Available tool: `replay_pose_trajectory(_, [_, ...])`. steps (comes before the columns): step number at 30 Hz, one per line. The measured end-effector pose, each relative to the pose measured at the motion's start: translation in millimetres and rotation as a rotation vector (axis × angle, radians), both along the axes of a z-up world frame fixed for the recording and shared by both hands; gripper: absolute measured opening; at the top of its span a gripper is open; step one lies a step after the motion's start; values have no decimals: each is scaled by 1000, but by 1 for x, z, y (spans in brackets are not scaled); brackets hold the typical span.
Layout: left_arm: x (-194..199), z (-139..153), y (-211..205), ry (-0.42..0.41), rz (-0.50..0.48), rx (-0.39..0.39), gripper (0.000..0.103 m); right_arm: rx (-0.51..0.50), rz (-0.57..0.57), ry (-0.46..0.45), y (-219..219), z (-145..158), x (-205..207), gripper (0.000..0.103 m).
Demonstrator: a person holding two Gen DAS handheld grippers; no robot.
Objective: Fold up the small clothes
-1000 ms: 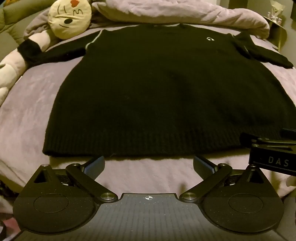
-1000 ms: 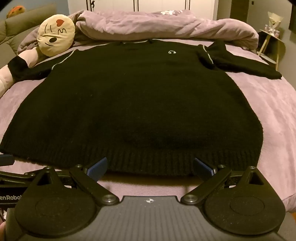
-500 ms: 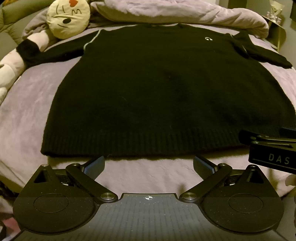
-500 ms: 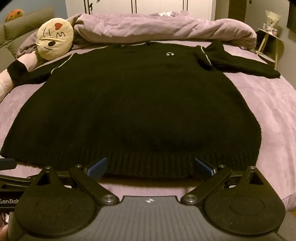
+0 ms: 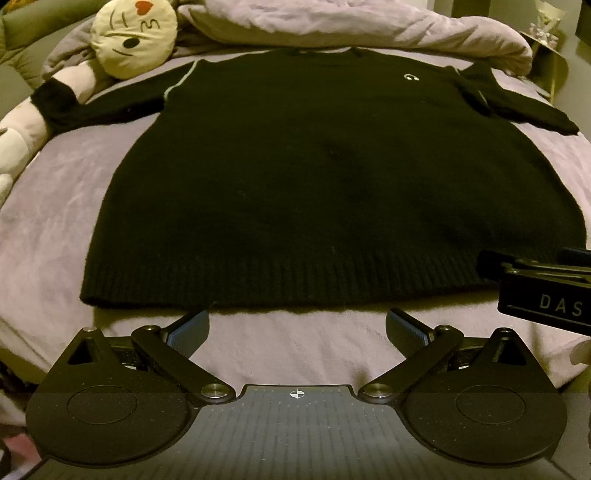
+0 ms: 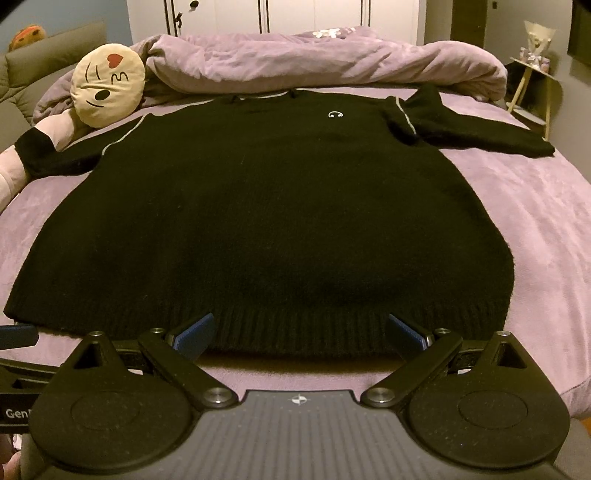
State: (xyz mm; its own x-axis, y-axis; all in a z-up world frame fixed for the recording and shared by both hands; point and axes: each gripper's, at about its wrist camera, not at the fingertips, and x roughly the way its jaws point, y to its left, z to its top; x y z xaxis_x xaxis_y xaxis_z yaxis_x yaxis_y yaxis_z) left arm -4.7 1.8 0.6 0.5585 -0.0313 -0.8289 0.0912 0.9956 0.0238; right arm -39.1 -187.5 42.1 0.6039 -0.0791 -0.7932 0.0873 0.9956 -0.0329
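1. We see a black knit sweater (image 5: 325,177) lying flat, front side up, on a bed (image 5: 48,229) covered in lilac fabric; its ribbed hem (image 6: 295,328) faces us and its neckline points toward the far end.
2. A small white logo (image 6: 335,114) sits on the chest, and a pale seam line (image 6: 122,140) runs along each shoulder.
3. Both sleeves are spread outward: the left sleeve (image 5: 103,103) reaches to a plush toy, and the right sleeve (image 6: 480,129) lies angled across the bedcover.
4. Our left hand-held gripper (image 5: 297,328) hovers just short of the hem, above bare bedcover, with its 2 blue-padded fingers spread wide and nothing between them.
5. Our right hand-held gripper (image 6: 299,330) is also wide open and empty; its fingertips overlap the ribbed hem in the right wrist view, but we cannot tell whether they touch it.
6. In the left wrist view, the right hand-held gripper's body enters at the right edge, near the hem's right corner.
7. Beyond the neckline lies a bunched lilac duvet (image 6: 325,59).
8. A round cream cushion (image 6: 107,94) with a winking face and a red heart rests by the left shoulder, beside the pink plush toy (image 5: 22,136).
9. A small side table (image 6: 535,88) stands past the bed's right side, and white wardrobe doors (image 6: 314,14) close the background.
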Motion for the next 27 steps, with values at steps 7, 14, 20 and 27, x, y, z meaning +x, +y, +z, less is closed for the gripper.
replay_pose_trajectory(7, [-1,4,1,-8,7,-11,103,0,8,-15,0,4,-3,99])
replay_pose_trajectory(14, [-5,6,3,-20,10,-25,103,-10,23,-32,2,10,-7,99])
replay_pose_trajectory(20, [-6,8,4,-19,17,-37,103,-16,28,-36,3,11,-8,99])
replay_pose_trajectory(27, [-5,13,6,-28,18,-42,103,-29,37,-54,6,17,-11,99])
